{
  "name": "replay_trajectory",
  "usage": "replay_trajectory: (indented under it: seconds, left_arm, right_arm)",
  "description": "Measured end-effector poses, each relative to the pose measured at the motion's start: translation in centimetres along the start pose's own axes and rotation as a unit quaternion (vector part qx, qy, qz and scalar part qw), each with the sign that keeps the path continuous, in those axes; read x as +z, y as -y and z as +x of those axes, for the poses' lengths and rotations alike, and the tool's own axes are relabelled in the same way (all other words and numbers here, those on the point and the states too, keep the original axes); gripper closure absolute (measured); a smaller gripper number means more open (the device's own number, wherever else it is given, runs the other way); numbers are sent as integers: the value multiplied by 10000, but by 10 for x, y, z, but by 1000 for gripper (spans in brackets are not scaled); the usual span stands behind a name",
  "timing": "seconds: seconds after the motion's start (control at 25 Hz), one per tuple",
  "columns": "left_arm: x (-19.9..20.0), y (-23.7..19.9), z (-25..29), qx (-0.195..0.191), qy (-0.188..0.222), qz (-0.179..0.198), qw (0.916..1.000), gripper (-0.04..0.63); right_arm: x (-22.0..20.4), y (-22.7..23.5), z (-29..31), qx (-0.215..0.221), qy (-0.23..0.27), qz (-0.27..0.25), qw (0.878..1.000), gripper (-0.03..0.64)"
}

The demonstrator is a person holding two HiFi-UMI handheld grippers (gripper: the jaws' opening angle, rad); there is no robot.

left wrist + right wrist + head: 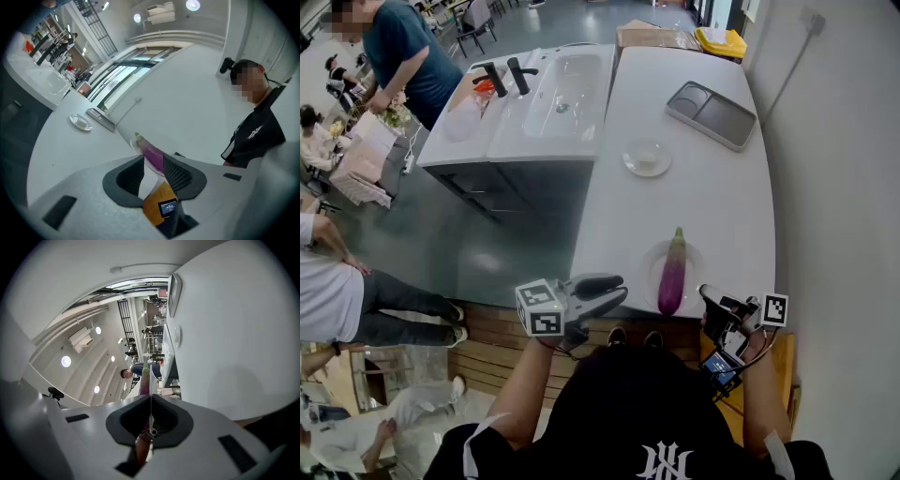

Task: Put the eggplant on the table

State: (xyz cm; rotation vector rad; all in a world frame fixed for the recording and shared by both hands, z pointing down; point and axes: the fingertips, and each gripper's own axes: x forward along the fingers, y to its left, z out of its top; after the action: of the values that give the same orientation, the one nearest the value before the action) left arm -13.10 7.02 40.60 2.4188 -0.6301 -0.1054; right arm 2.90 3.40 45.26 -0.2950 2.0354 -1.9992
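A long purple eggplant (672, 272) with a green stem lies on a clear plate (648, 270) near the front edge of the white table (694, 206). My left gripper (622, 294) hovers just left of the plate with its jaws apart and nothing pressed between them. In the left gripper view the eggplant (152, 153) shows just past the left gripper (153, 161). My right gripper (705, 292) sits at the plate's right side. In the right gripper view the right gripper (151, 398) is shut on the plate's thin rim (151, 380), with the eggplant (145, 378) beyond.
Farther back on the table are a small clear dish (647, 157) and a grey tray (712, 114). A sink counter (553, 94) stands to the left across a gap. A white wall (834, 187) runs along the right. People stand and sit at the left.
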Motion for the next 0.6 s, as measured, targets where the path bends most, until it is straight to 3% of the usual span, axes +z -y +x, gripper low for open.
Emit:
replay_trajectory:
  seconds: [0.16, 0.28, 0.44, 0.6]
  left_arm:
    - [-7, 4, 10, 39, -167, -231, 9996, 396]
    - [-3, 3, 12, 386, -218, -198, 9988, 396]
    - [13, 6, 10, 1113, 22, -60, 9938, 414]
    - [26, 31, 18, 1455, 122, 610, 9874, 486]
  right_arm:
    - [-6, -6, -12, -19, 89, 24, 10000, 607]
    - [-10, -7, -15, -72, 118, -27, 9999, 607]
    - [-11, -2, -10, -120, 137, -144, 9997, 607]
    - [-6, 3, -3, -91, 118, -329, 9993, 607]
